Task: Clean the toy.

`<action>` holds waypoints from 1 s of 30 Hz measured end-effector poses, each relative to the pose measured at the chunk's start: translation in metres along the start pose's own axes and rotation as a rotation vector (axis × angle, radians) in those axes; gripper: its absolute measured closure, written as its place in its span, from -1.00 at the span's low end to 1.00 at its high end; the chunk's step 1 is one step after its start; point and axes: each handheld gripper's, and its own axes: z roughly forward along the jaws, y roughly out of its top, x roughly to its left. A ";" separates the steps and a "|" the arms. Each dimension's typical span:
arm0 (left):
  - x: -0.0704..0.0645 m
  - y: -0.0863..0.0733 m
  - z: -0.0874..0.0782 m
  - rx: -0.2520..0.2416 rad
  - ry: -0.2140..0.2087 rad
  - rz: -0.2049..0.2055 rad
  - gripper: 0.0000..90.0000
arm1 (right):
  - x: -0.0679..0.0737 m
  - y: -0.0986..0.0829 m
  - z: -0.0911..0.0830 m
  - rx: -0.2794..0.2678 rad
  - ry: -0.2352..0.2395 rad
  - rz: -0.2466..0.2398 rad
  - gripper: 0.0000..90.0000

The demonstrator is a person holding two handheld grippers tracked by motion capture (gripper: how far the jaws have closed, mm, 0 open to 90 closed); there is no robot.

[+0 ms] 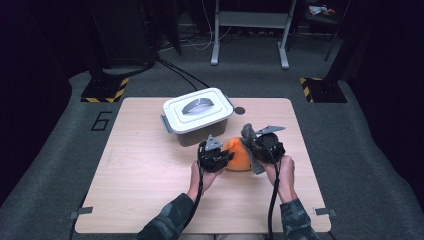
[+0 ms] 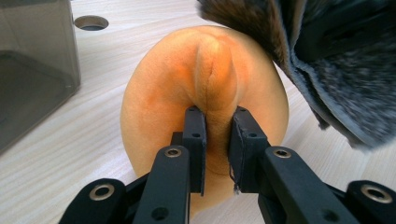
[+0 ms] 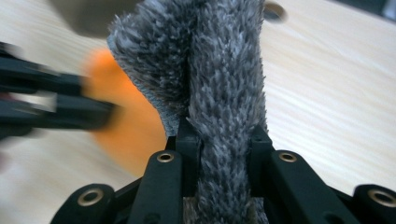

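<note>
An orange plush ball rests on the wooden table between my two grippers. My left gripper is shut on a fold of that orange plush, its jaws pinching the soft seam; the gripper comes in from the ball's left. My right gripper is shut on a grey fluffy cloth, which stands up between its jaws and drapes over the ball's right side. The grey cloth hangs close over the plush, and the orange plush sits left of the cloth.
A white lidded box with a grey handle stands just behind the plush, near the table's middle back. A small round hole is in the tabletop to its right. The person's hands and camouflage sleeves come in from the front edge.
</note>
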 end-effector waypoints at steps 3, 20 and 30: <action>0.000 0.000 0.000 0.004 0.001 0.007 0.73 | 0.010 0.005 0.000 -0.002 0.012 -0.032 0.63; 0.003 -0.001 0.001 0.005 -0.001 -0.003 0.73 | -0.018 -0.017 0.025 0.073 -0.040 0.041 0.63; 0.002 -0.001 0.002 0.003 -0.001 -0.005 0.73 | -0.041 -0.041 0.050 0.165 -0.073 0.105 0.63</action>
